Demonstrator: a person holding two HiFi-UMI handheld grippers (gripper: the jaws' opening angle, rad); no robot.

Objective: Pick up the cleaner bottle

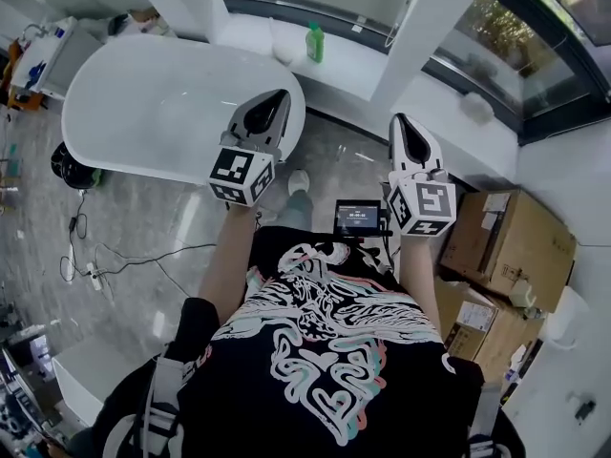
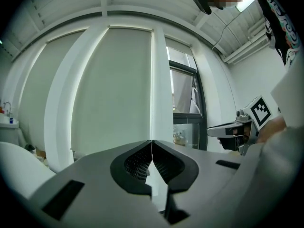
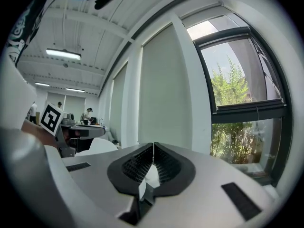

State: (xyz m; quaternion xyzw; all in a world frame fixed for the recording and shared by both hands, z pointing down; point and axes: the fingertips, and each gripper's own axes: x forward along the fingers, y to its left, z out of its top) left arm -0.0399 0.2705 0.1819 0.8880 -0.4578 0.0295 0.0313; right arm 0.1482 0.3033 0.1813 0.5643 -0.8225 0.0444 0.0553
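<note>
Both left gripper (image 1: pixel 278 96) and right gripper (image 1: pixel 398 119) sat closed, empty. Green cleaner bottle (image 1: pixel 314 43) stood on the window sill (image 1: pixel 349 71), upper centre, well apart. I judged: approach first, open one wide.

The cleaner bottle (image 1: pixel 314 42) is small and green, with a paler top whose shape is too small to make out. It stands upright and alone on the white window ledge (image 1: pixel 348 72). It sits just past the far edge of the white oval table (image 1: pixel 153 103) and left of the white column (image 1: pixel 420 36). Nothing touches it.
</note>
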